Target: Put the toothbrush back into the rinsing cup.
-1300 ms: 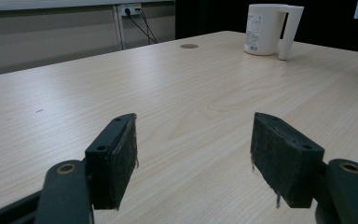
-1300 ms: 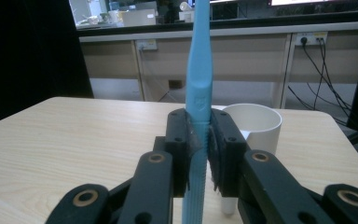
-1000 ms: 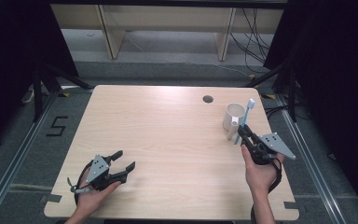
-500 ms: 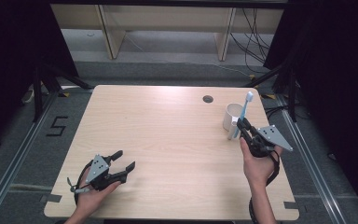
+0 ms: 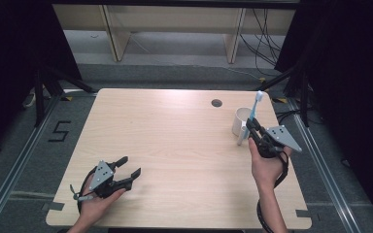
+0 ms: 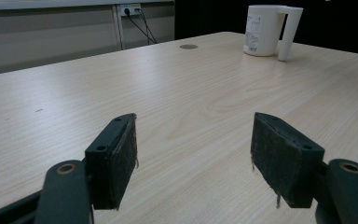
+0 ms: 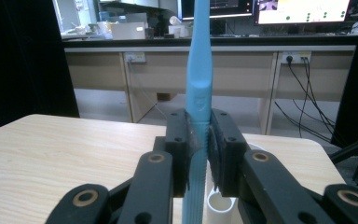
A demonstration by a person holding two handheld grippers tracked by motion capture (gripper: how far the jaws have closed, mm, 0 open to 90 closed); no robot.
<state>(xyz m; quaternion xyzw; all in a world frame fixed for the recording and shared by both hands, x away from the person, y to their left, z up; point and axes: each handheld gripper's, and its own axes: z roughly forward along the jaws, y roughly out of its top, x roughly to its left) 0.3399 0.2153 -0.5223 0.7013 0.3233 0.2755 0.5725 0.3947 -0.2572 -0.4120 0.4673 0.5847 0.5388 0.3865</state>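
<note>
Right gripper view: your right gripper (image 7: 198, 149) pinches the blue toothbrush (image 7: 198, 88) upright above the white cup (image 5: 241, 121), at 2 o'clock on the table (image 5: 175, 145). Judged step: insertion. Lower straight; the table's far-right edge is near. Your left gripper (image 5: 126, 171) rests at 7 o'clock, jaws spread.

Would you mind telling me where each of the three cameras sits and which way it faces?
High view: above the person's side, looking forward and down on the table; both forearms, left hand-held gripper and right hand-held gripper show.
Left gripper view: rides the left hand-held gripper, low over the tabletop, looking between its open jaws toward the white mug.
Right gripper view: rides the right hand-held gripper, looking past its jaws, shut on the blue toothbrush.
Shared: all three show the mug.
</note>
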